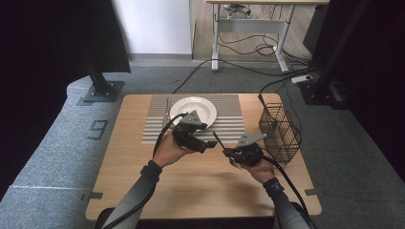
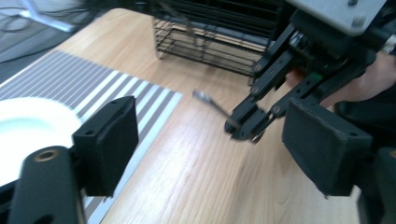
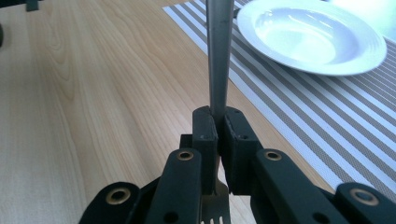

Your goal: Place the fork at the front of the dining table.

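Pinching a slim silver metal fork [image 3: 218, 56] by its handle, tines showing beneath the pads: right gripper [image 3: 217, 128], pressed together, held above the light wooden table [image 1: 200, 179] near the round white ceramic plate [image 1: 193, 109]. Spread and empty alongside: left gripper [image 2: 205, 149], probably having handed it over. Seen from above, black wire basket [image 1: 279, 131] standing rightward.
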Demonstrator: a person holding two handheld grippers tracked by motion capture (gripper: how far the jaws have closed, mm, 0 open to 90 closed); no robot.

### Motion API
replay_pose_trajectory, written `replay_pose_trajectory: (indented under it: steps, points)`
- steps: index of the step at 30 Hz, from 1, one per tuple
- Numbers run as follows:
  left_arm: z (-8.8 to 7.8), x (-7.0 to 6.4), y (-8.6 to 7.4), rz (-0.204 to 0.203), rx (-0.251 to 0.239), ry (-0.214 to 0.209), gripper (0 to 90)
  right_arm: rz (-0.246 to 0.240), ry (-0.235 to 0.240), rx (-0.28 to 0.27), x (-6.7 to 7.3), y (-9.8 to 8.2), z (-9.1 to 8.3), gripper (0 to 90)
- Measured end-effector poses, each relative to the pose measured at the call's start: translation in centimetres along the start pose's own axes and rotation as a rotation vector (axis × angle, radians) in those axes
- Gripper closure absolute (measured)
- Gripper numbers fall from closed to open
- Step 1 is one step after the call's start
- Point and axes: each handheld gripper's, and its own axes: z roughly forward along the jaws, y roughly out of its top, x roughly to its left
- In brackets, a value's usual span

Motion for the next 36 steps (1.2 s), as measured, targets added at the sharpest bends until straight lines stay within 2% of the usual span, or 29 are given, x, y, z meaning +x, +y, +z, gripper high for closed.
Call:
replay_pose_trajectory:
  steps: [2, 5, 10, 17, 19, 20, 21, 22, 25, 26, 27, 29, 33, 34, 36]
  points:
    - [-0.4, -0.2, -0.6, -0.008, -0.004, 0.030, 13.5, 0.010, -0.007, 0.003, -0.2, -0.1, -0.1, 83.6]
    - [-0.8, -0.3, -1.8, -0.037, -0.019, 0.050, 11.1, 0.025, -0.016, 0.002, -0.4, -0.1, -0.4, 83.6]
    - [-0.7, -0.6, -4.5, -0.062, -0.015, 0.107, 0.0, 0.042, -0.033, 0.001, -0.9, 0.0, -0.8, 83.6]
    - [-0.1, -1.2, -8.3, -0.103, -0.015, 0.120, 0.0, 0.067, -0.064, 0.012, -1.7, 0.2, -1.2, 83.7]
    - [-0.1, -1.4, -9.5, -0.105, -0.014, 0.143, 0.0, 0.079, -0.076, 0.020, -2.0, 0.4, -1.2, 83.7]
    - [-0.1, -1.4, -9.5, -0.105, -0.014, 0.143, 0.0, 0.079, -0.076, 0.020, -2.0, 0.4, -1.2, 83.7]
    - [-0.1, -1.6, -10.5, -0.104, -0.004, 0.166, 0.0, 0.082, -0.091, 0.030, -2.3, 0.5, -1.3, 83.7]
    - [-0.1, -1.6, -10.5, -0.104, -0.004, 0.166, 0.0, 0.082, -0.091, 0.030, -2.3, 0.5, -1.3, 83.7]
    - [-0.2, -1.8, -12.3, -0.124, 0.002, 0.196, 0.0, 0.092, -0.116, 0.046, -3.0, 1.0, -1.3, 83.6]
    - [-0.2, -1.8, -12.3, -0.124, 0.002, 0.196, 0.0, 0.092, -0.116, 0.046, -3.0, 1.0, -1.3, 83.6]
    - [-0.2, -1.9, -13.2, -0.133, 0.005, 0.215, 0.0, 0.097, -0.132, 0.052, -3.4, 1.3, -1.2, 83.7]
    - [-0.1, -2.0, -14.2, -0.148, 0.015, 0.225, 0.0, 0.103, -0.145, 0.060, -3.7, 1.6, -1.1, 83.7]
    - [0.3, -2.1, -16.0, -0.178, 0.036, 0.234, 0.0, 0.109, -0.170, 0.075, -4.5, 2.2, -0.8, 83.7]
    - [0.3, -2.1, -16.0, -0.178, 0.036, 0.234, 0.0, 0.109, -0.170, 0.075, -4.5, 2.2, -0.8, 83.7]
    - [0.7, -2.3, -17.0, -0.182, 0.066, 0.235, 0.0, 0.115, -0.185, 0.083, -5.0, 2.6, -0.5, 83.8]
